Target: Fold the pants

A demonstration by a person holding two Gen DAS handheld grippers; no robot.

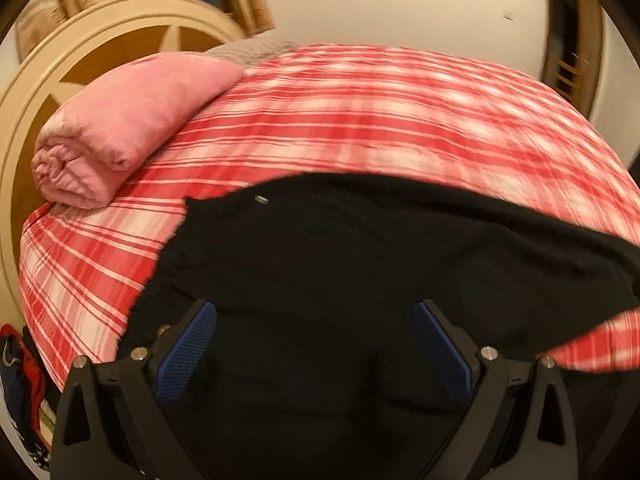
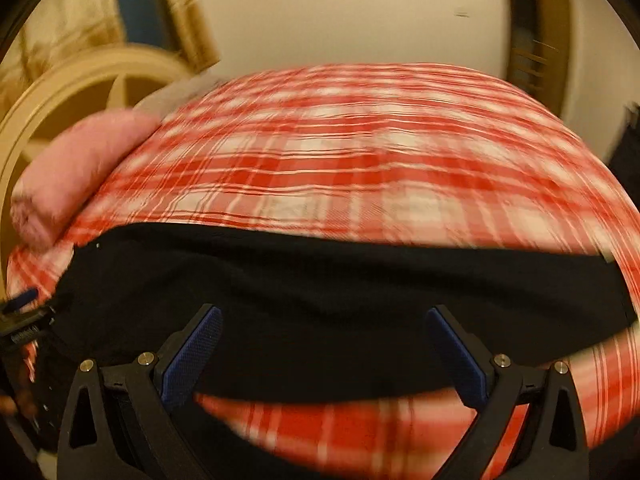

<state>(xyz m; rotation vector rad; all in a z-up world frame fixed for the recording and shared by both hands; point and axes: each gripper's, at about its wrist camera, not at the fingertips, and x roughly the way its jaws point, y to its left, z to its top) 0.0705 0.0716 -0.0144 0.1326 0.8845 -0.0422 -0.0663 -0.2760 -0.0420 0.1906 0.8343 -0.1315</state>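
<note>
The black pants [image 1: 360, 272] lay spread across the near half of a bed covered in a red-and-white plaid sheet [image 1: 380, 120], filling the left wrist view from 9 o'clock round to 3 o'clock. The left gripper [image 1: 316, 344] hovered over the dark cloth with its jaws spread wide and nothing between them; the right gripper [image 2: 324, 354] was likewise spread and empty above the near edge of the pants. By my judgement no fold had yet been started, and the step in hand was the approach: each gripper needed to drop onto an edge and pinch it before any lifting. The left view alone showed a small metal stud [image 1: 261, 199] at 11 o'clock and a sharply seen rolled pink blanket [image 1: 120, 128]. The right view alone showed plaid sheet bare at 6 o'clock, below the pants' hem.
</note>
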